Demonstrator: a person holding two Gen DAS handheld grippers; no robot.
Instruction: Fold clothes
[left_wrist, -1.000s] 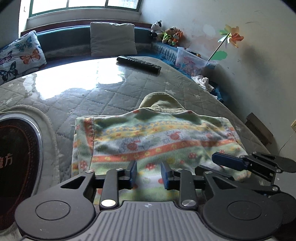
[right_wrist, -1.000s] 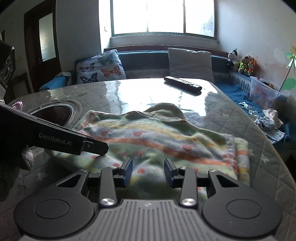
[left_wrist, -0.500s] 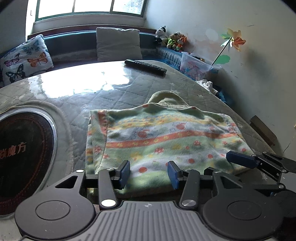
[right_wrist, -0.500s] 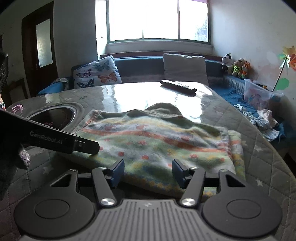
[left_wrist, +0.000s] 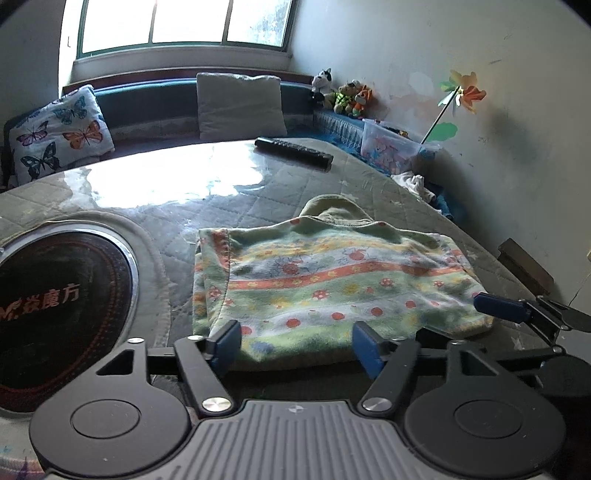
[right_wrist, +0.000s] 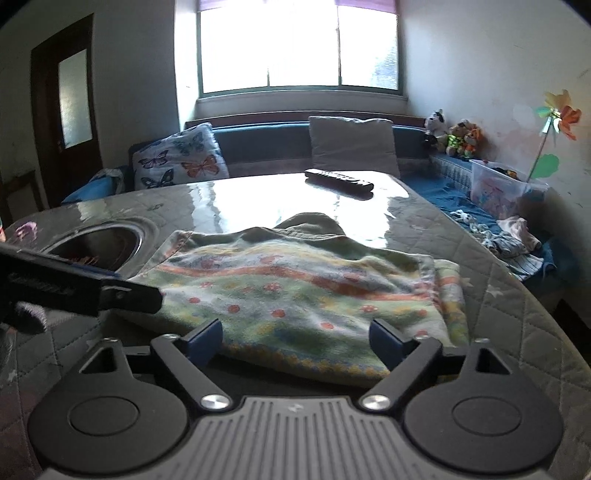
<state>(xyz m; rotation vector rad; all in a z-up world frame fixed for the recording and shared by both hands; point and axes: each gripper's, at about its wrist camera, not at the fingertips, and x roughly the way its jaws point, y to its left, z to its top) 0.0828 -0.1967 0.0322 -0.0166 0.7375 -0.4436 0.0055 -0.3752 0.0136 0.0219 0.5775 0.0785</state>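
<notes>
A folded fleece garment (left_wrist: 332, 280) with green, orange and white patterned stripes lies flat on the quilted table; its olive collar pokes out at the far edge. It also shows in the right wrist view (right_wrist: 306, 291). My left gripper (left_wrist: 295, 347) is open and empty, just in front of the garment's near edge. My right gripper (right_wrist: 295, 341) is open and empty, also at the near edge. The right gripper's blue finger (left_wrist: 502, 306) shows at the right of the left wrist view. The left gripper's arm (right_wrist: 74, 290) crosses the left of the right wrist view.
A round black cooktop (left_wrist: 55, 295) is set into the table at the left. A black remote (left_wrist: 293, 151) lies at the far side. A bench with cushions (left_wrist: 240, 103), soft toys and a plastic box (left_wrist: 391, 147) runs behind and to the right.
Both grippers have opened wide and drawn back from over the garment to its near edge. The garment stays flat on the table.
</notes>
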